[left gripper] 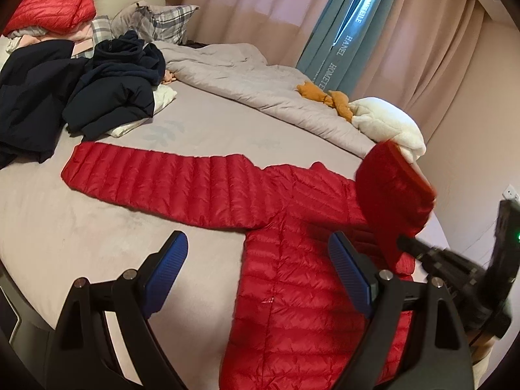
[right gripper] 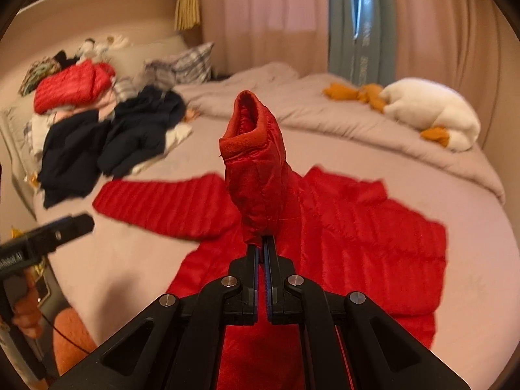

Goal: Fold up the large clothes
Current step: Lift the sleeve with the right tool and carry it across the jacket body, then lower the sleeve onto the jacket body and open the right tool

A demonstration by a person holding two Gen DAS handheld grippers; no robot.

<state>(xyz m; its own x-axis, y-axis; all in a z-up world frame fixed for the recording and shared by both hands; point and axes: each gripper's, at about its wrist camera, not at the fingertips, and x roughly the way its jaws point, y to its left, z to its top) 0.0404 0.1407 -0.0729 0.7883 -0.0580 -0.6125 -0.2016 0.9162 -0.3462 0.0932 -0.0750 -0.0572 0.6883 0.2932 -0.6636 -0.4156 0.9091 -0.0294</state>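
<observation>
The red down jacket (left gripper: 292,260) is lying spread flat on the grey bed sheet (left gripper: 97,227), one sleeve (left gripper: 162,178) stretching out sideways. The right gripper (right gripper: 261,243) is pinching the other sleeve's cuff end (right gripper: 256,175) tight, lifting it above the jacket's body. The left gripper (left gripper: 256,266) is hovering with its fingers wide and holding nothing, while dark coats (left gripper: 81,97) are sitting heaped near the pillows (left gripper: 156,19).
</observation>
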